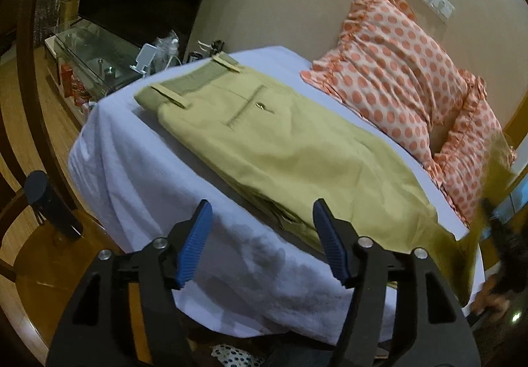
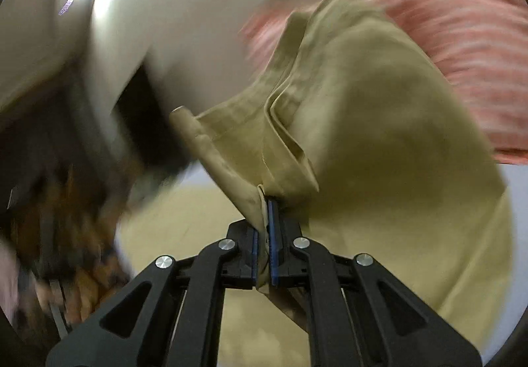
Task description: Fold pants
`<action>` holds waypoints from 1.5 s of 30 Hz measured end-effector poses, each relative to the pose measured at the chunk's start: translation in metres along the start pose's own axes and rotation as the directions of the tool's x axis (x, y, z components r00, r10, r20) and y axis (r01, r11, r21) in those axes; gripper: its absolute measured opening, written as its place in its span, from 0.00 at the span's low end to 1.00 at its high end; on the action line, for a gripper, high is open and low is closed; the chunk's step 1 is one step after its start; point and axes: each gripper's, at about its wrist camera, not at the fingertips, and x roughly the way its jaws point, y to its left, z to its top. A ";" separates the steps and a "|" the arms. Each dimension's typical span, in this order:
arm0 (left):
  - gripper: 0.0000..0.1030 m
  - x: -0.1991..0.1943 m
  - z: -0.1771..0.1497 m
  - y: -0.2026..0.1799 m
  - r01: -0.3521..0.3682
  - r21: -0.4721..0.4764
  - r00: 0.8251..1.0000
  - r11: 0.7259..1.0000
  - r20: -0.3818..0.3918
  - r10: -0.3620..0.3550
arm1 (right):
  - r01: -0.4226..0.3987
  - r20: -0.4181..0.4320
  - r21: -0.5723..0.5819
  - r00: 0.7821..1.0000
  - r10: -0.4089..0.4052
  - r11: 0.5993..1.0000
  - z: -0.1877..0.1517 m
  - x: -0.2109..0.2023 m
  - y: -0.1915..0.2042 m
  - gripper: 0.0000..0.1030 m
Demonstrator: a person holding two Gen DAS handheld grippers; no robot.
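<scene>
Fingers of your right gripper (image 2: 264, 202) are pressed together on a bunched hem of the khaki pants (image 2: 379, 142), the cloth pinched between the blue pads (image 2: 272, 235) and rising ahead of the jaws in a loose fold. Beyond that lifted cloth the right wrist view is smeared by blur; only pink fabric shows to the upper right.

Your left gripper (image 1: 262, 212) is spread wide with nothing between its blue pads (image 1: 194, 245), poised above the near edge of the white sheet (image 1: 132, 175). Just ahead and to its right, the pants (image 1: 280, 142) lie flat along the sheet, waistband at the far end and back pocket facing up. Farther right, two orange polka-dot pillows (image 1: 396, 70) rest beside the pants. Far left, past the sheet's edge, stands a glass case (image 1: 89, 53).
</scene>
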 end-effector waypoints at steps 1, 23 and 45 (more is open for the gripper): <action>0.64 0.000 0.002 0.002 0.001 -0.001 1.000 1.000 0.001 -0.001 | -0.023 -0.120 -0.075 0.993 0.014 0.997 -0.011 0.034 0.026 0.11; 0.74 0.044 0.033 0.031 0.045 -0.183 0.998 0.982 -0.033 -0.052 | -0.042 -0.107 0.076 0.993 0.050 0.996 -0.020 0.047 0.021 0.79; 0.10 0.048 0.117 -0.084 -0.021 0.127 1.000 0.992 0.019 0.018 | -0.064 0.094 0.140 0.994 0.051 0.988 -0.011 -0.028 -0.023 0.79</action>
